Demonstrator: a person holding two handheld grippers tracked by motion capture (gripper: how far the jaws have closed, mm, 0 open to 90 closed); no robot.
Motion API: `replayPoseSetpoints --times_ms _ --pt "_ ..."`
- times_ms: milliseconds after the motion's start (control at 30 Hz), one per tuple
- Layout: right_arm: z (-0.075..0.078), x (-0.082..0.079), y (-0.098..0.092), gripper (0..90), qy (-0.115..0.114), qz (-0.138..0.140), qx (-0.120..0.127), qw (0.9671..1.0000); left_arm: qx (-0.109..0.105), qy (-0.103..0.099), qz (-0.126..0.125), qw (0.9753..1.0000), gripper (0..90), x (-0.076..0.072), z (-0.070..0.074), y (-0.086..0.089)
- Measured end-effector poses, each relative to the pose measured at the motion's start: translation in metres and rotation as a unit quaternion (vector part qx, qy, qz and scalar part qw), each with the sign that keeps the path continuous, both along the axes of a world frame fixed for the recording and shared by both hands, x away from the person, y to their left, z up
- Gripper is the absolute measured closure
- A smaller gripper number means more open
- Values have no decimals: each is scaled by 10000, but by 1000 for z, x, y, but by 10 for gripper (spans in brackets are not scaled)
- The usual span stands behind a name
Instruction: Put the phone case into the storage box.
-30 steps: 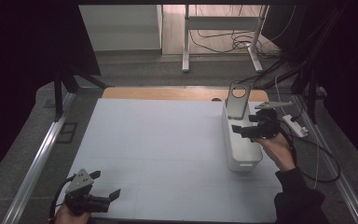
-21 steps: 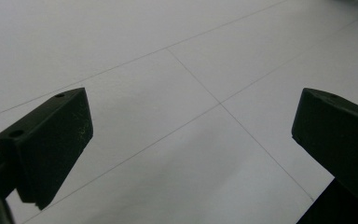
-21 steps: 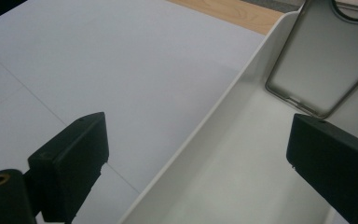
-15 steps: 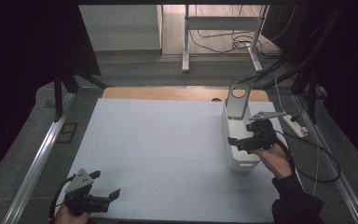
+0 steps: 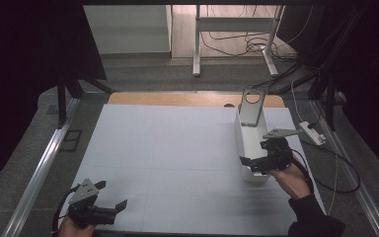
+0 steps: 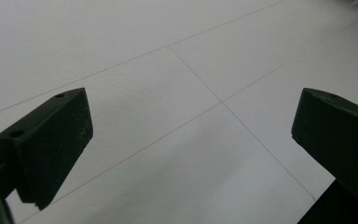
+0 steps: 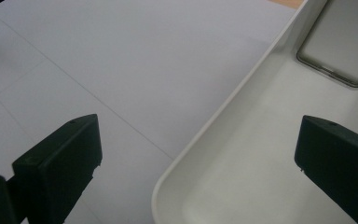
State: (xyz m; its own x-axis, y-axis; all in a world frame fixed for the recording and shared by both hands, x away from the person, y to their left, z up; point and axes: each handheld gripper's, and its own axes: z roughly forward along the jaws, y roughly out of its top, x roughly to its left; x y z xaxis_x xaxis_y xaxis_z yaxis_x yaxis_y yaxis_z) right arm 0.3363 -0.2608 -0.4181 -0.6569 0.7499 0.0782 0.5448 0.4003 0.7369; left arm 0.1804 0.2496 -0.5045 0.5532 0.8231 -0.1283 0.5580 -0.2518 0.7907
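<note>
One white tray (image 5: 246, 148), long and narrow, stands on the right part of the desk (image 5: 168, 148), running away from the person. The right hand-held gripper (image 5: 256, 163) hovers at the tray's near end with its jaws wide apart; in the right gripper view one jaw hangs over the desk sheet and the other over the tray's inside, with the rounded near corner of the rim (image 7: 168, 186) between them. One grey metal plate (image 5: 250, 106) with a round hole leans upright at the tray's far end, and its lower edge (image 7: 340, 51) shows on the tray floor. Nothing lies between the jaws and the rim. The left hand-held gripper (image 5: 109, 210) rests low at the desk's near left corner, well apart from the tray, jaws also spread, over bare sheet crossed by thin lines (image 6: 221, 100). One white power strip (image 5: 312, 133) lies just off the desk's right edge, with cables trailing on the floor behind.
</note>
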Motion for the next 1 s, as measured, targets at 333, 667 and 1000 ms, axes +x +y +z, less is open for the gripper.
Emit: replayPoseSetpoints --times_ms 333,667,1000 --pt "-2 -25 -11 0 -73 -91 -58 9999 35 3 -16 10000 0 0 0 -1" --pt "-1 -44 -18 0 -213 -195 -116 9995 40 0 -35 10000 0 0 0 -1" --pt "-3 -61 -31 0 -320 -323 -55 9990 35 12 -40 10000 0 0 0 -1"
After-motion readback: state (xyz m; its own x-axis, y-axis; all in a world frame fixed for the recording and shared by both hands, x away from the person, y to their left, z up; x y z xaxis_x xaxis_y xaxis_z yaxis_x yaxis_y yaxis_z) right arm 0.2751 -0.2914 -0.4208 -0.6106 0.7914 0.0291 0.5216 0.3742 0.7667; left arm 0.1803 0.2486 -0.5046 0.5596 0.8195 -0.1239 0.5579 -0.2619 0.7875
